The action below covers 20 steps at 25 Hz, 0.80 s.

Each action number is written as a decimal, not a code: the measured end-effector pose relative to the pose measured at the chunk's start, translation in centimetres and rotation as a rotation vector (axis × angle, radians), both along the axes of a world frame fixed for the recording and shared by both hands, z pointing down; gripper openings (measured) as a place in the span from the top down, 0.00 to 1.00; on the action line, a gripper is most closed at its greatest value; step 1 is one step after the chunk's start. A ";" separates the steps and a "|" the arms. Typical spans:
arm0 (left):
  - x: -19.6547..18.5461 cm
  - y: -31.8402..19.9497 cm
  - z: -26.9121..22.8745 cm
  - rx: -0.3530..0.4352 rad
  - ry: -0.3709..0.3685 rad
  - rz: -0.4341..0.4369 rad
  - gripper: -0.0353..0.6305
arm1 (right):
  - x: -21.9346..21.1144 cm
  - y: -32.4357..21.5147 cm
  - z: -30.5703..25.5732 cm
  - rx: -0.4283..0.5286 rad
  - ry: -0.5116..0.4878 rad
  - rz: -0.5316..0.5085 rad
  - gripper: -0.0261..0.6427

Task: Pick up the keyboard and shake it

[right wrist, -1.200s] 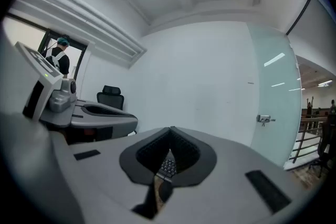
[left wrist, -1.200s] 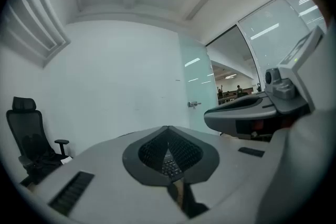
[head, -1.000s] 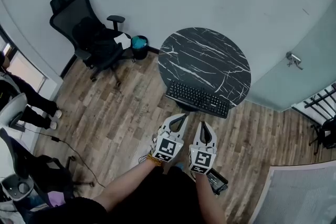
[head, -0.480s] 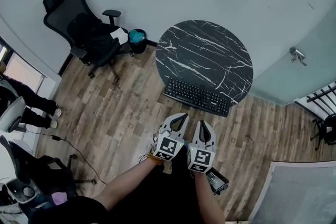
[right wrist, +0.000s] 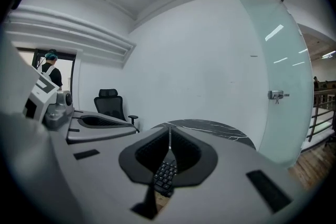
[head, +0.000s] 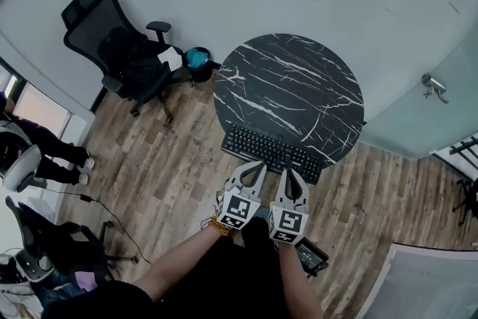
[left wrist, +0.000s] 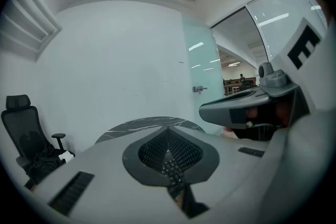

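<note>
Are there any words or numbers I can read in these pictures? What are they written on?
No text can be read anywhere.
Black keyboard on the round black marble table: key letters too small to read.
White sheet on the black office chair: too small to tell.
Left gripper and right gripper: square black-and-white patterns, not words.

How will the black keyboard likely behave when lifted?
The keyboard looks like a long rigid slab: probably stiff, not floppy. Held at one end it would likely tilt. Its corners seem to overhang the table rim, so a push might tip it.
</note>
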<state>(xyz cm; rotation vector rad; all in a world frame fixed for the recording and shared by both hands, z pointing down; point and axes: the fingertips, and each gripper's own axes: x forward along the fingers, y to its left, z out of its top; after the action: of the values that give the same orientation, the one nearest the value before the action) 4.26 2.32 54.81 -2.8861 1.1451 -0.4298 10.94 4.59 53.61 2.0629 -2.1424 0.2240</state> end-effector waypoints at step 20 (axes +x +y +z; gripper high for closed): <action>0.6 -6.1 5.3 -0.163 -0.076 -0.002 0.92 | 2.6 -4.7 7.4 -0.177 -0.182 0.050 0.91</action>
<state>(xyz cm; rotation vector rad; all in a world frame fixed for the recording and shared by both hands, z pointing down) 4.90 -3.78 60.07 -2.9746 1.1532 -0.6557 13.54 -0.14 61.03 2.0658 -2.0833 0.6062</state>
